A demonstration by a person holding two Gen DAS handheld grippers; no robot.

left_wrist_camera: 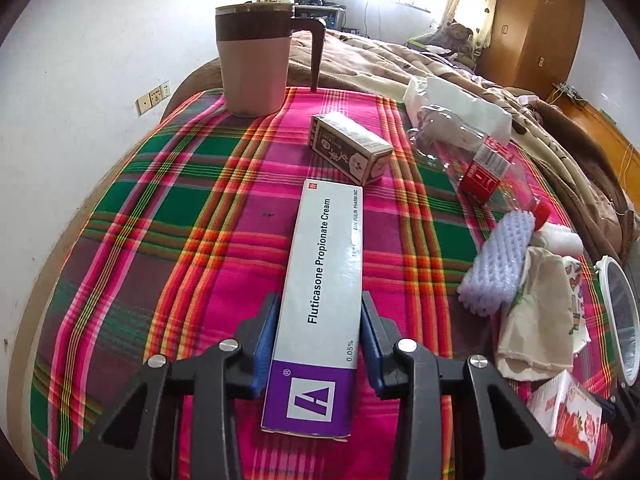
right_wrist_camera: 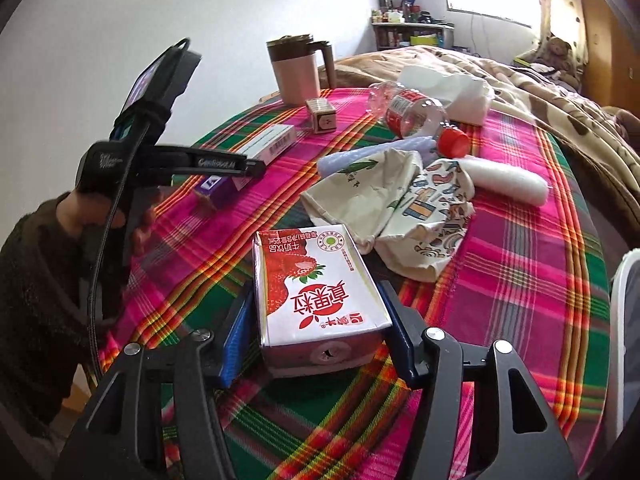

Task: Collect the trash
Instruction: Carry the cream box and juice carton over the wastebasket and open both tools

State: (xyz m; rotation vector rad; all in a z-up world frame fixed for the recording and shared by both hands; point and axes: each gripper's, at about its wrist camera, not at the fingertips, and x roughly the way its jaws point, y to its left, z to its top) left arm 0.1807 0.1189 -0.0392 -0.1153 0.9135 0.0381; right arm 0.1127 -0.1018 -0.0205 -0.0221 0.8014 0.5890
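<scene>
Trash is being grasped on two sides: the left gripper (left_wrist_camera: 320, 332) has its fingers set against a Fluticasone Propionate Cream box (left_wrist_camera: 320, 304); the right gripper (right_wrist_camera: 316, 340) brackets a strawberry milk carton (right_wrist_camera: 316, 292), contact unclear. Next, both must be lifted, it is judged, toward a bin not seen. A plaid tablecloth (left_wrist_camera: 160, 200) covers the tabletop; a bed (right_wrist_camera: 540, 80) lies beyond.

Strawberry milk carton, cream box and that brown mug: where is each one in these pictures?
Strawberry milk carton (right_wrist_camera: 320, 288), right wrist view, on its printed top face.
Cream box (left_wrist_camera: 324, 280), left wrist view, on the grey lettered face.
Brown mug (left_wrist_camera: 254, 68), left wrist view, on its side wall.
</scene>
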